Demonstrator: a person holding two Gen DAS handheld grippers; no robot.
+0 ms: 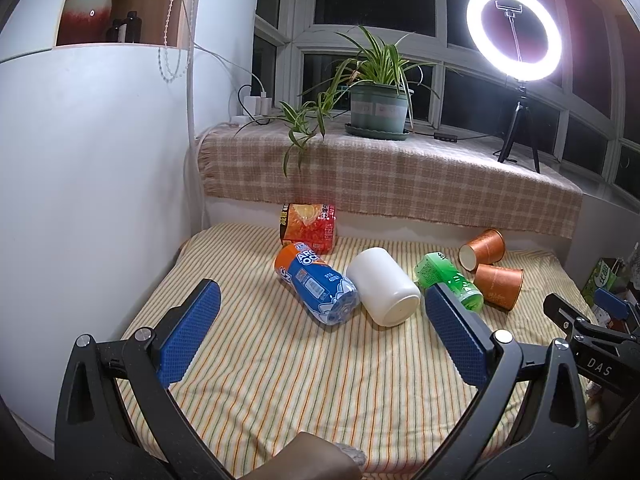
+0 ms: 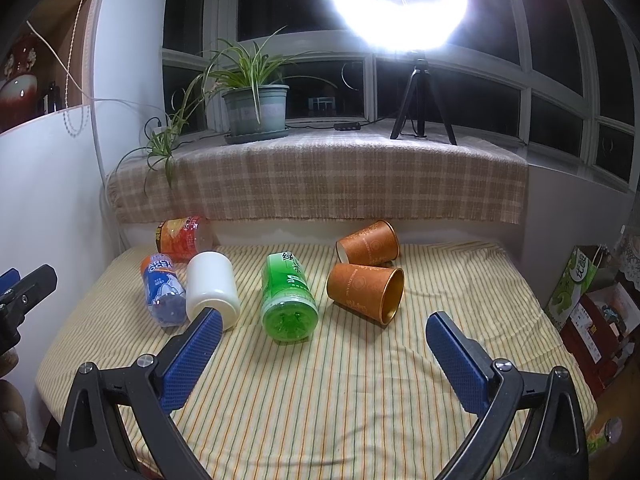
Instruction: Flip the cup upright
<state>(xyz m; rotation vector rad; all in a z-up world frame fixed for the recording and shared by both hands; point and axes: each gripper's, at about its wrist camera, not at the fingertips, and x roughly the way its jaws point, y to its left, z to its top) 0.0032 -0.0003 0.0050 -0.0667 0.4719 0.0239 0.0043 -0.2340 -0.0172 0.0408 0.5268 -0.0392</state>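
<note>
Several cups lie on their sides on the striped tablecloth (image 2: 320, 380). A white cup (image 1: 383, 286) (image 2: 211, 285) lies in the middle, next to a blue-labelled cup (image 1: 316, 282) (image 2: 162, 288). A green cup (image 1: 448, 276) (image 2: 287, 296) lies right of it. Two orange paper cups (image 2: 366, 286) (image 2: 369, 243) lie at the right, also in the left wrist view (image 1: 498, 285). A red-labelled cup (image 1: 308, 226) (image 2: 184, 236) lies at the back. My left gripper (image 1: 320, 336) is open and empty, short of the white cup. My right gripper (image 2: 324, 354) is open and empty, short of the green cup.
A checked cloth covers the window sill (image 2: 320, 176) behind, with a potted plant (image 1: 378, 100) and a ring light on a tripod (image 1: 516, 40). A white cabinet wall (image 1: 92, 180) stands at the left. Boxes (image 2: 588, 300) stand beyond the table's right edge.
</note>
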